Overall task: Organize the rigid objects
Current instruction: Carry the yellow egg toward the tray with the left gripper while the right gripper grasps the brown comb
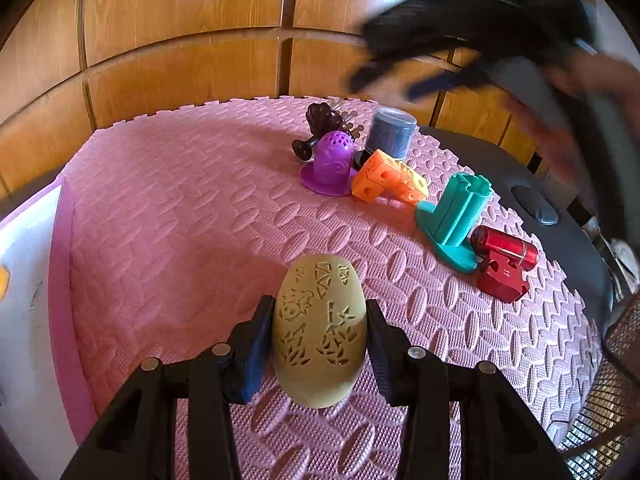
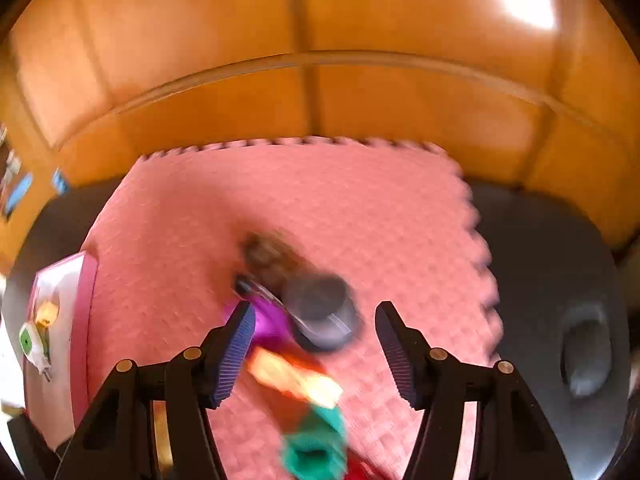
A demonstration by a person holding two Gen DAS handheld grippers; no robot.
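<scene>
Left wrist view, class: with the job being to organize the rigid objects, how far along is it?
Done: uncertain; items lie in a white tray. In hand: the left tongs clamp an olive carved egg; the right tongs hold nothing. Left on the pink mat: purple dome, orange blocks, teal stand, red part.

olive egg: 1 | purple dome: 1 | dark brown piece: 1 | grey-blue cylinder: 1 | orange cube block: 1 | teal fluted stand: 1 | red metal part: 1 | pink foam mat: 1
</scene>
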